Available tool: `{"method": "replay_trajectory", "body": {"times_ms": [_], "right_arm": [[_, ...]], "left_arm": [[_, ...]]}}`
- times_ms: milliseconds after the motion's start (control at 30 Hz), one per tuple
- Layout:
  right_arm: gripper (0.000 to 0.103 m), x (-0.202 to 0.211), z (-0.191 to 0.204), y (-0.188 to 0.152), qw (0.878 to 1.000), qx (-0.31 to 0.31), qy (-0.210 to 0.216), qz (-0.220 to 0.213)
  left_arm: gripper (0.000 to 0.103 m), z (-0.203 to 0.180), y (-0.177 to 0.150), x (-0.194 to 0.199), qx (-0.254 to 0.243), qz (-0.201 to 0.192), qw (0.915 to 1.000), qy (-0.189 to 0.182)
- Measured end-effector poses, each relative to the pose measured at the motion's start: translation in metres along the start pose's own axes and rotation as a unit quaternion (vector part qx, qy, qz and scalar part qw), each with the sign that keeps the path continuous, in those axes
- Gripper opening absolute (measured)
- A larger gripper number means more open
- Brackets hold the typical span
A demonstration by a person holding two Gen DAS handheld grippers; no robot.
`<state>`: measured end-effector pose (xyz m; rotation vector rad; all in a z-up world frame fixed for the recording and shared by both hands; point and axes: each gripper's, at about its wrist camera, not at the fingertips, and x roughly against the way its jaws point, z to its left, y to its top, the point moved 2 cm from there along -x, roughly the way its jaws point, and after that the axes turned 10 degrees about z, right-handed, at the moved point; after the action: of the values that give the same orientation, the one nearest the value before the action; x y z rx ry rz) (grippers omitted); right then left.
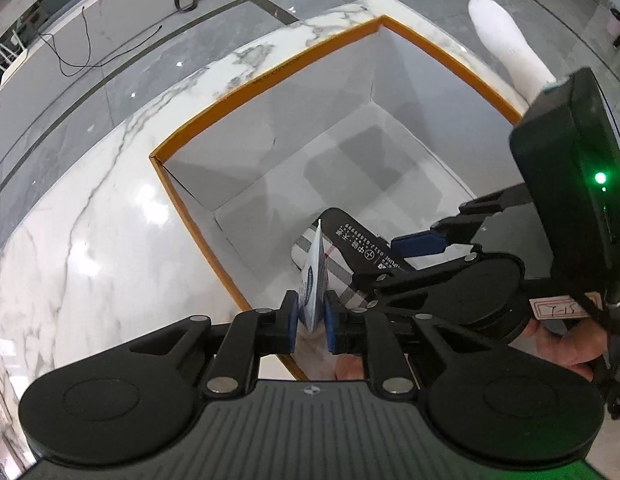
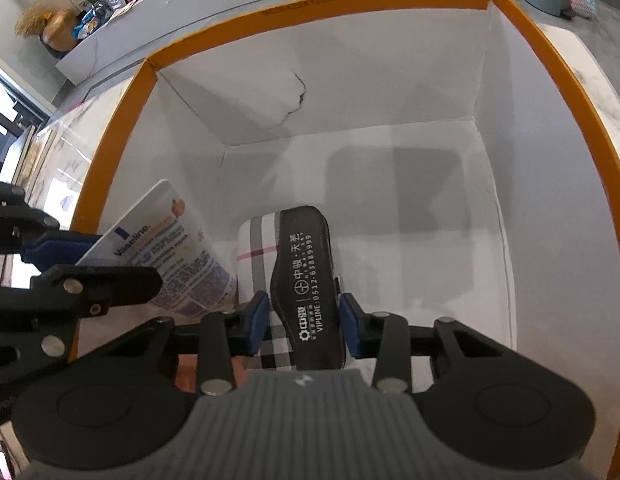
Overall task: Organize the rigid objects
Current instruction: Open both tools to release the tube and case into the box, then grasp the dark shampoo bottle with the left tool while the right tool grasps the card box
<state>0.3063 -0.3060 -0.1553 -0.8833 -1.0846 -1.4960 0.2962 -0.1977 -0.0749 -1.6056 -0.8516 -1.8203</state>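
Two grippers work over one orange-rimmed box [image 1: 270, 76] that sits on a white marbled worktop [image 1: 110, 220]. From the left wrist view, the left gripper [image 1: 311, 316] has its blue-padded fingers [image 1: 290, 312] pressed against the flat crimped end of a white Vaseline tube [image 1: 314, 280], which is seen edge-on and stands just inside the box's near corner. Just beyond the tube, the right gripper [image 1: 393, 258] reaches in from the right, holding a plaid case [image 1: 329, 256] wrapped by a black printed band [image 1: 355, 236] low over the box's pale floor. A white sock [image 1: 505, 48] lies on the worktop past the far rim

From the right wrist view, the right gripper [image 2: 302, 316] has its fingers [image 2: 257, 320] closed on the plaid case [image 2: 258, 248], one pad against each side, with the black band [image 2: 306, 276] facing up and the case pointing toward the box's back wall. Beside it at left, the tube [image 2: 166, 244] leans tilted against the box's [image 2: 118, 136] left wall, held by the left gripper [image 2: 70, 258]; whether tube and case touch cannot be told
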Motion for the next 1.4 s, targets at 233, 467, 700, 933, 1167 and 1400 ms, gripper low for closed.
{"method": "replay_trajectory", "body": {"times_ms": [233, 467, 700, 933, 1167, 1400], "right_arm": [[0.035, 0.007, -0.003, -0.004, 1.0, -0.013, -0.001, -0.012], [0.035, 0.03, 0.007, -0.013, 0.999, 0.005, -0.031, -0.034], [0.04, 0.077, 0.043, -0.028, 0.994, 0.039, -0.032, -0.097], [0.042, 0.103, 0.111, -0.044, 0.983, 0.111, -0.013, -0.143], [0.042, 0.077, 0.18, -0.056, 0.974, 0.191, -0.021, -0.121], [0.042, 0.017, 0.21, -0.051, 0.973, 0.22, -0.038, -0.066]], "left_arm": [[0.023, 0.002, -0.008, 0.015, 0.006, -0.04, 0.9991, 0.011], [0.023, 0.002, -0.031, 0.043, -0.002, -0.093, 0.9956, -0.001], [0.025, 0.017, -0.07, 0.077, 0.005, -0.137, 0.9905, 0.008], [0.025, 0.055, -0.122, 0.095, 0.049, -0.16, 0.9853, 0.031], [0.026, 0.104, -0.172, 0.082, 0.149, -0.15, 0.9773, 0.013], [0.041, 0.151, -0.205, 0.037, 0.283, -0.122, 0.9497, -0.057]]}}
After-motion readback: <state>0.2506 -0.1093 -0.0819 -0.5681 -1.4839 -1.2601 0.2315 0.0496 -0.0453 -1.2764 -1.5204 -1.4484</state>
